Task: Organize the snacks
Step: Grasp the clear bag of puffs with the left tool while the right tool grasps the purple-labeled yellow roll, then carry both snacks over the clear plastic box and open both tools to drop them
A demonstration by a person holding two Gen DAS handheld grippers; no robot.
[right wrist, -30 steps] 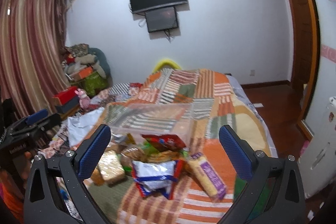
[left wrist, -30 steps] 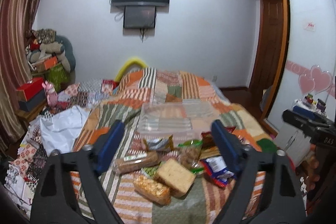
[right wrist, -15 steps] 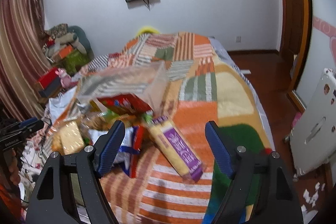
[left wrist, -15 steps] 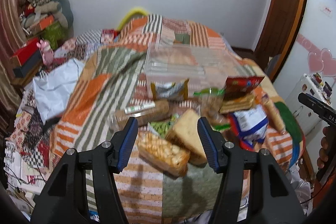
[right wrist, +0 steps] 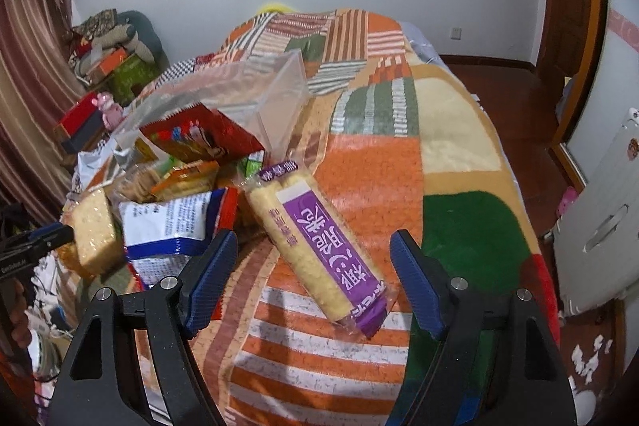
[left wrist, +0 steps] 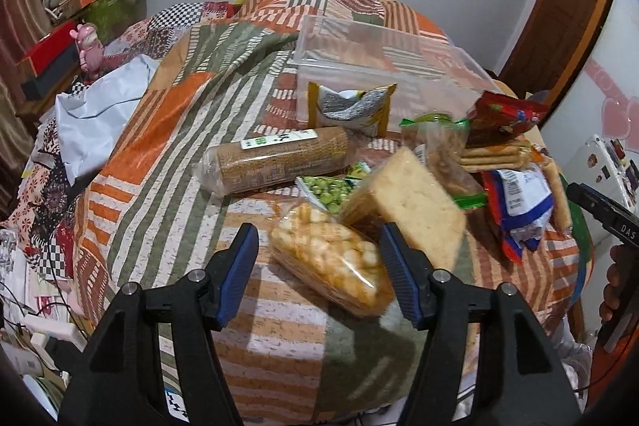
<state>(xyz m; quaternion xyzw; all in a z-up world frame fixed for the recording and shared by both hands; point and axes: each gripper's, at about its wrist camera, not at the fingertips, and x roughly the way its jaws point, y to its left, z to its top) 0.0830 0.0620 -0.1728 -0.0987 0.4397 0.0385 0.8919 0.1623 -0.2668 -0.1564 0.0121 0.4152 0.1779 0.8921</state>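
Snack packs lie heaped on a patchwork quilt in front of a clear plastic bin. My left gripper hovers over a bag of yellow puffs. Its jaws are opening, with the bag between them and the pads not touching it. Just right of it leans a pale cake slab. Behind lie a brown biscuit roll and a green pea packet. My right gripper stands open astride a long purple-labelled pack, clear of it. The bin shows behind.
A red bag and a blue-and-white bag crowd the left of the purple pack. A white plastic sheet and boxes lie left of the bed. A white appliance and wooden floor lie to the right.
Both views have tipped down and come closer to the snacks. Both pairs of jaws stand narrower than a second ago; the left pair narrowed, then widened a little.
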